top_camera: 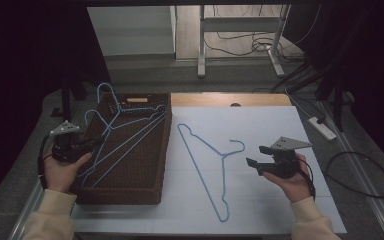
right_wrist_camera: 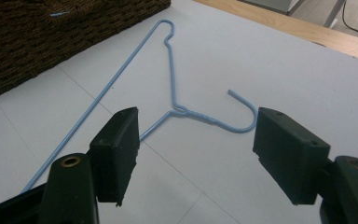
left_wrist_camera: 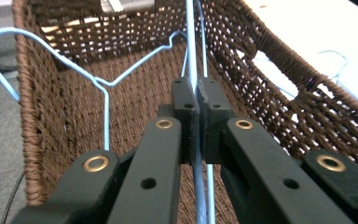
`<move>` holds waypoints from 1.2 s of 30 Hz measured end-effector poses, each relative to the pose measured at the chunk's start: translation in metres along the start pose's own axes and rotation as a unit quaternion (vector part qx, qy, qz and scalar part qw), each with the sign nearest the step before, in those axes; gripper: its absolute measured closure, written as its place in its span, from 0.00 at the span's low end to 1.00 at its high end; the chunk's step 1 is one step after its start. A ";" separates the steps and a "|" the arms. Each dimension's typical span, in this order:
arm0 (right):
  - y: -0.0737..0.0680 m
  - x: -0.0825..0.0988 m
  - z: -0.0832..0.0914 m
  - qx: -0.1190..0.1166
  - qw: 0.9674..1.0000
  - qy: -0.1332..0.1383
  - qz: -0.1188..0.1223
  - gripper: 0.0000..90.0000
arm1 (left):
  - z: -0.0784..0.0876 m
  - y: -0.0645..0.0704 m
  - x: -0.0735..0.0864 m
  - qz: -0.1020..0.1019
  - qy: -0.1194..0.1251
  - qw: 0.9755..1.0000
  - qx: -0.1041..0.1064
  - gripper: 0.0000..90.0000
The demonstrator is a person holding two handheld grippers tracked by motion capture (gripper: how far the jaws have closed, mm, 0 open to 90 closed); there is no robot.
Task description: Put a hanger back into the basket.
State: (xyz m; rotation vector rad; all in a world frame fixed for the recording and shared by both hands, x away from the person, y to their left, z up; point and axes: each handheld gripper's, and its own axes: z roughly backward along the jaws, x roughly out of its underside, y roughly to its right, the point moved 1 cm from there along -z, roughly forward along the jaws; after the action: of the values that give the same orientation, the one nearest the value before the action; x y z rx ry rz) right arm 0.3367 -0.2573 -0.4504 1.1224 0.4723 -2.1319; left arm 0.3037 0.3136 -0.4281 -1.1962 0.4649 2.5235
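White tabletop fills the lower frame. At lower right, the right gripper point(top_camera: 256, 162) hovers with jaws wide apart beside a blue hanger point(top_camera: 215, 159) lying flat. At left, the left gripper point(top_camera: 86, 144) pinches hanger wire point(left_wrist_camera: 192, 56) over the wicker basket point(top_camera: 145, 195); lower it level so hooks clear the rim.

In the left gripper view the fingers point(left_wrist_camera: 213, 119) hide part of the clamped hanger wire point(left_wrist_camera: 192, 56), cut off below.
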 end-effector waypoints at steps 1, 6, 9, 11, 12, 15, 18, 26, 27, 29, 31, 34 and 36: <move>0.000 0.000 0.000 0.000 1.000 0.000 0.000 0.35 | -0.002 0.000 0.000 -0.001 -0.005 1.000 0.000 0.97; 0.001 0.000 0.000 0.000 1.000 0.000 0.000 0.35 | -0.015 0.001 0.001 -0.004 -0.032 0.999 -0.003 0.96; 0.001 0.000 0.000 -0.003 1.000 0.000 -0.001 0.35 | -0.019 -0.001 0.001 0.000 -0.041 0.999 -0.001 0.96; 0.001 0.000 0.000 -0.003 1.000 0.000 -0.001 0.35 | -0.020 -0.002 0.001 0.004 -0.045 0.999 -0.005 0.96; 0.001 0.000 0.000 -0.003 1.000 0.000 -0.001 0.35 | -0.020 -0.002 0.001 0.004 -0.047 0.999 -0.007 0.96; 0.001 0.000 0.000 -0.003 1.000 -0.001 -0.001 0.34 | -0.023 -0.003 0.002 0.003 -0.064 0.998 -0.014 0.96; 0.001 0.000 0.000 -0.004 1.000 -0.001 -0.001 0.34 | -0.026 -0.004 0.004 0.003 -0.081 0.996 -0.024 0.96; 0.000 0.001 -0.001 -0.006 1.000 -0.003 -0.001 0.34 | -0.034 -0.006 0.008 0.004 -0.124 0.992 -0.032 0.93; 0.001 0.001 -0.001 -0.006 1.000 -0.004 -0.001 0.34 | -0.034 -0.006 0.007 0.004 -0.126 0.991 -0.031 0.93; 0.000 0.001 -0.002 -0.007 1.000 -0.005 -0.001 0.34 | -0.035 -0.005 0.007 0.002 -0.133 0.991 -0.029 0.93; 0.000 0.001 -0.002 -0.007 1.000 -0.005 -0.001 0.34 | -0.035 -0.005 0.007 0.000 -0.137 0.990 -0.029 0.92; 0.000 0.001 -0.002 -0.008 1.000 -0.006 -0.001 0.34 | -0.035 -0.006 0.007 0.003 -0.140 0.990 -0.027 0.91; 0.000 0.001 -0.002 -0.008 1.000 -0.006 -0.001 0.34 | -0.036 -0.006 0.007 0.003 -0.137 0.990 -0.029 0.87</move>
State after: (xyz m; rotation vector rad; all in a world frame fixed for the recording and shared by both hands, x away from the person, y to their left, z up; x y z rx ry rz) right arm 0.3379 -0.2567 -0.4526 1.0994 0.4835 -2.1324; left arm 0.3268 0.3049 -0.4557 -0.8473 0.3284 2.6686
